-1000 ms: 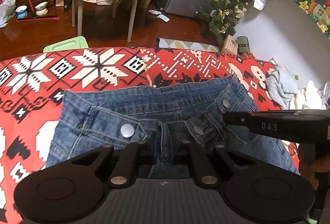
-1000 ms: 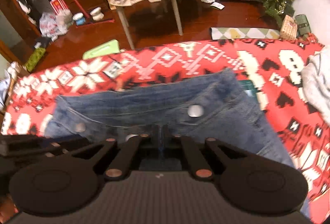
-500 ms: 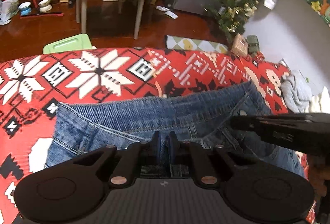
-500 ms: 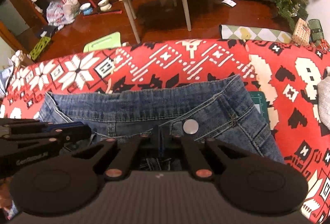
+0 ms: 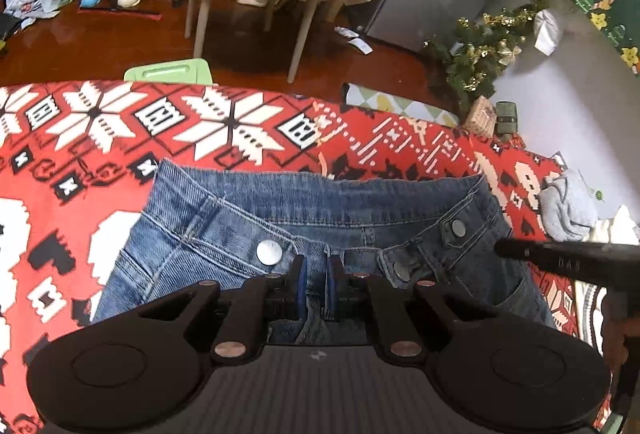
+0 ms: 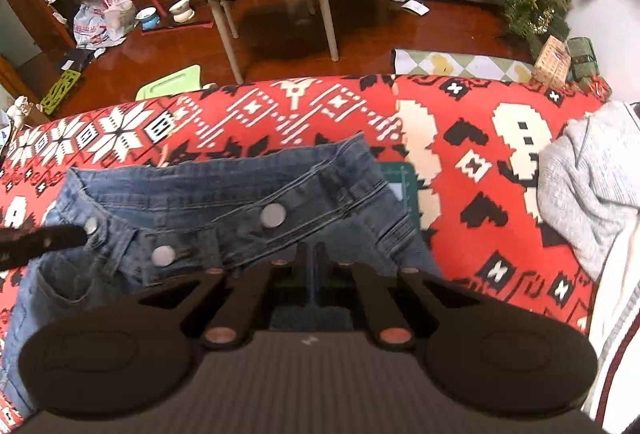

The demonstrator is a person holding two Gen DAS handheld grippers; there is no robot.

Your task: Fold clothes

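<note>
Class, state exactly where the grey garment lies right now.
The grey garment lies crumpled on the red patterned blanket at the right edge of the right wrist view, clear of the jeans.

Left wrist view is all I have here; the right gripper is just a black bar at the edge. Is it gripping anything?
Observer: Yes. The right gripper has its fingers pressed together on the jeans, just below the waistband.
Operator: Anything under the jeans?
Observer: A dark green mat pokes out from beneath them, on the right gripper's side.
Operator: And that grey garment?
Observer: White fabric with a dark red stripe lies against it, nearer the camera.
</note>
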